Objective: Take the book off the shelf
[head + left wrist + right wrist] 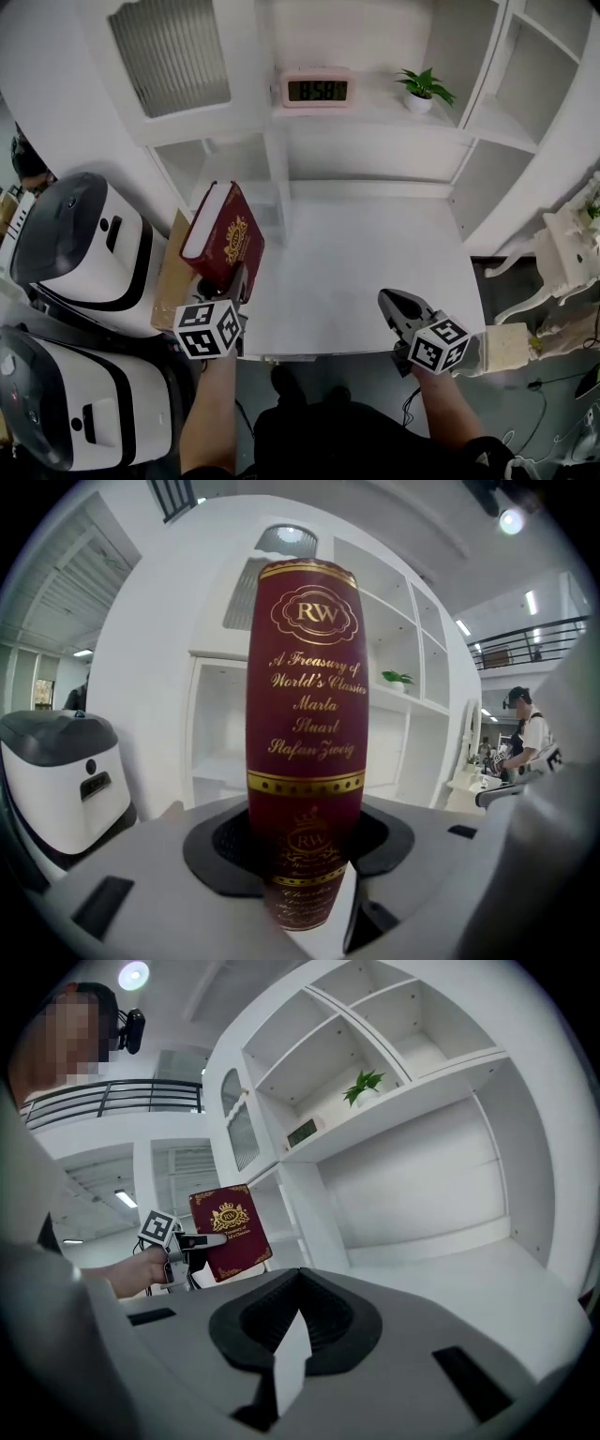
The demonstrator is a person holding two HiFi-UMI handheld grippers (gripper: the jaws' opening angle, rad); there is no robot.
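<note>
The book [225,234] is clamped in the left gripper [238,281], whose jaws are closed on its lower end. It is held off the shelf, upright with a slight tilt. In the left gripper view its gilt-lettered red spine is seen rising straight out of the jaws. The book is carried above the left front part of the counter [366,272], close to that counter's left edge.

Just to the left of the left gripper a cardboard box [172,272] is seen, and farther left a white machine [80,244]. A second machine [66,403] is found behind and to the left of the gripper. Ahead of the gripper, past the book, the upright post [277,183] of the shelf unit is met, with open compartments on either side of it.

The right gripper [394,305] is held at the counter's front edge, well apart from the left one, with its jaws drawn together on nothing. Between the two grippers a broad stretch of white counter is seen, which runs forward to the back panel. To the right of the right gripper the counter's edge is bounded by the side panel [483,178] of the shelf unit, and a white chair [562,253] is seen beyond it.

Far ahead of both grippers, on the upper shelf, a pink clock [317,87] and a small potted plant [424,90] are set apart from each other.
</note>
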